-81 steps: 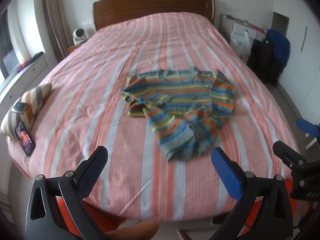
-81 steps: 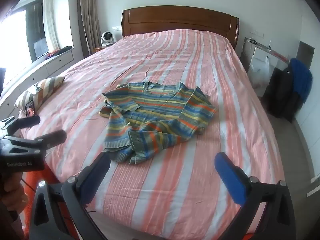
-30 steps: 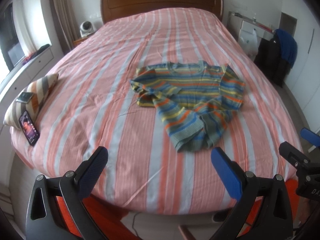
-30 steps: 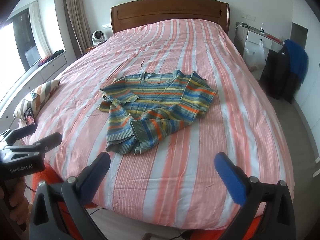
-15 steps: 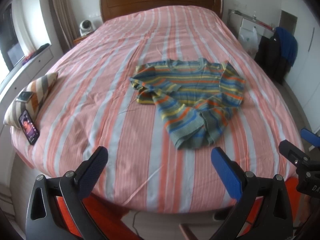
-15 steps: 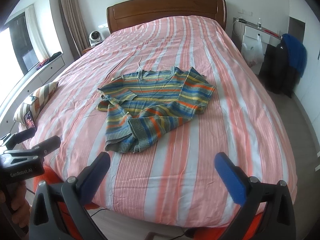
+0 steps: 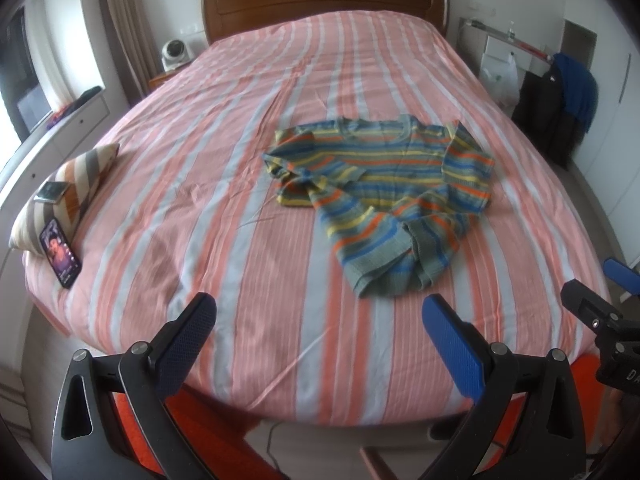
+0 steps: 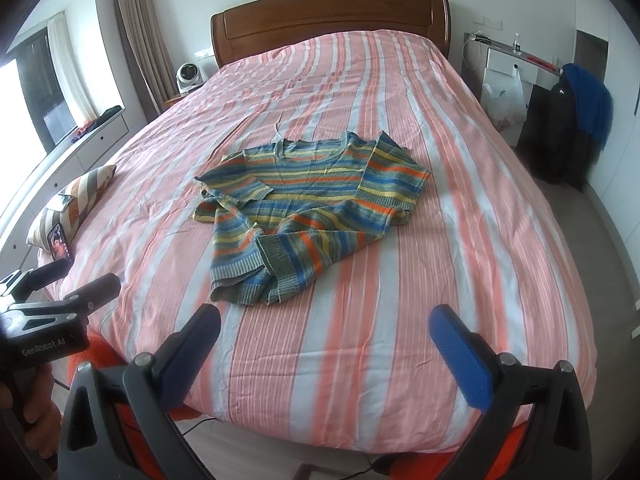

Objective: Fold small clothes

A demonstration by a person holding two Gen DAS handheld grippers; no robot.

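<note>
A striped cushion with a dark phone leaning on it sits at the bed's left edge, well apart from the crumpled multicoloured striped knit sweater mid-bed. The pink-and-white striped bedspread runs to a brown wooden headboard. The left gripper and right gripper hover over the foot of the bed, fingers spread wide, holding nothing.
</note>
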